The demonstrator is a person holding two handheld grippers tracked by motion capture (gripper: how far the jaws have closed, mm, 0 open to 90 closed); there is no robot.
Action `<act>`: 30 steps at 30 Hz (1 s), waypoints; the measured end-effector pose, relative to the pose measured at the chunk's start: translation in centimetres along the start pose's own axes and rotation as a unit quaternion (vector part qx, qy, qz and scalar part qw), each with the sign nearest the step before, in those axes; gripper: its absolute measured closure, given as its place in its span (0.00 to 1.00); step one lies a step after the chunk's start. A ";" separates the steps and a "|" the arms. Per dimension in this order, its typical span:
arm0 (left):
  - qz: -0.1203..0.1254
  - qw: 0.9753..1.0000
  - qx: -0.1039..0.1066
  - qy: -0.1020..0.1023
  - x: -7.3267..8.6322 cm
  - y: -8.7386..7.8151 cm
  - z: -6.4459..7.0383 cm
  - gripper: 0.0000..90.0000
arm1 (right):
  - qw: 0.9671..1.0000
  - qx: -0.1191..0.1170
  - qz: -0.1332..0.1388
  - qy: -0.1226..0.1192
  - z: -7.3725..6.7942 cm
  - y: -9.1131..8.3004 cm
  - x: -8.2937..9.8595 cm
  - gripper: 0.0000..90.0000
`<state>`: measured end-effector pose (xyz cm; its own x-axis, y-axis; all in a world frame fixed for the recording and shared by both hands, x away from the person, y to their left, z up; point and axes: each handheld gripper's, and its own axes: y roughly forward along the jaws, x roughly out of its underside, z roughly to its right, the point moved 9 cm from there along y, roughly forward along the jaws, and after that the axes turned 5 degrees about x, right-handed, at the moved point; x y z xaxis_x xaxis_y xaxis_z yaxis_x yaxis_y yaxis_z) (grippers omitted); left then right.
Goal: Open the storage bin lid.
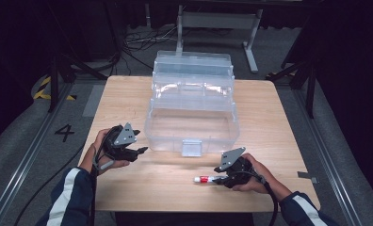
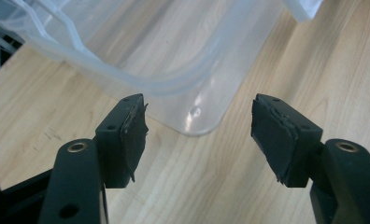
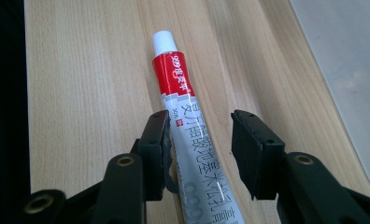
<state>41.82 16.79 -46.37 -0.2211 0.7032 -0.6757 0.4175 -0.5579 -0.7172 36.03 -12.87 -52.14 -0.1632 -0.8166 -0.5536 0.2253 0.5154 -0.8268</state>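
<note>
Resting on the wooden tabletop [image 1: 128,94], a large clear plastic box [image 1: 192,123] with stepped tiers folded back occupies the middle and reaches the far edge. Its main bin stands uncovered and looks empty; its front latch [image 1: 191,147] faces the near edge.

The right gripper [image 1: 218,179] lies low near the near edge, right of centre, held in the person's right hand [image 1: 257,176]. In the right gripper view its jaws are spread around a tube [image 3: 185,135] with a red band and white cap [image 3: 165,41]. One jaw touches the tube's side; the other stands apart from it, so no pinch has been made. The tube lies flat on the wood, cap pointing toward the left edge, well short of the box front.

The left gripper [image 1: 140,149] hovers just beside the box's near left corner, jaws spread and holding nothing, as the left gripper view confirms: the rounded corner of the box [image 2: 192,93] sits between and beyond the pads.

Judged progress: early. The box is already accessible, but the tube has not been gripped or lifted. Remaining steps appear to be closing on the tube, raising it, and carrying it over the front wall into the bin.

Obstructions: the front wall and latch stand between tube and bin; the tabletop is otherwise bare along that path.
</note>
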 end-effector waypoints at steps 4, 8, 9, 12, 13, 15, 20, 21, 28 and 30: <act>-0.024 1.000 0.008 -0.006 1.9 0.6 0.6 0.40 | 1.000 -0.005 -0.010 -0.013 -0.2 0.3 -0.3 0.64; -0.041 0.999 0.019 -0.012 3.3 1.0 1.3 0.39 | 0.999 -0.011 -0.024 -0.025 -0.5 0.8 -0.5 0.63; -0.045 0.999 0.021 -0.013 3.7 1.2 1.5 0.39 | 0.999 -0.014 -0.028 -0.030 -0.6 1.0 -0.5 0.63; -0.054 0.998 0.031 -0.021 4.8 1.5 2.1 0.38 | 0.999 -0.016 -0.037 -0.037 -0.5 1.4 -0.6 0.64; -0.054 0.998 0.034 -0.023 5.2 1.5 2.2 0.38 | 0.998 -0.016 -0.041 -0.037 -0.5 1.4 -0.7 0.64; -0.058 0.997 0.040 -0.033 5.9 1.7 2.6 0.38 | 0.998 -0.017 -0.045 -0.038 -0.6 1.6 -0.8 0.64; -0.067 0.996 0.043 -0.045 7.6 1.9 3.2 0.35 | 0.997 -0.023 -0.062 -0.051 -0.6 1.8 -1.1 0.64; -0.066 0.996 0.048 -0.048 7.8 1.8 3.3 0.35 | 0.996 -0.020 -0.074 -0.052 -0.5 1.7 -1.2 0.64; -0.049 0.993 0.063 -0.083 8.9 1.9 3.2 0.29 | 0.991 -0.028 -0.115 -0.067 -0.6 2.0 -1.7 0.66; -0.043 0.993 0.068 -0.088 8.9 1.9 3.2 0.29 | 0.989 -0.029 -0.126 -0.073 -0.7 2.0 -1.8 0.67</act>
<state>37.84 20.57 -54.32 -0.4060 0.6704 -0.6211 0.2706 -0.5609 -0.7824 36.15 -10.18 -52.88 -0.0660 -0.9478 -0.3120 0.1390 0.3009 -0.9435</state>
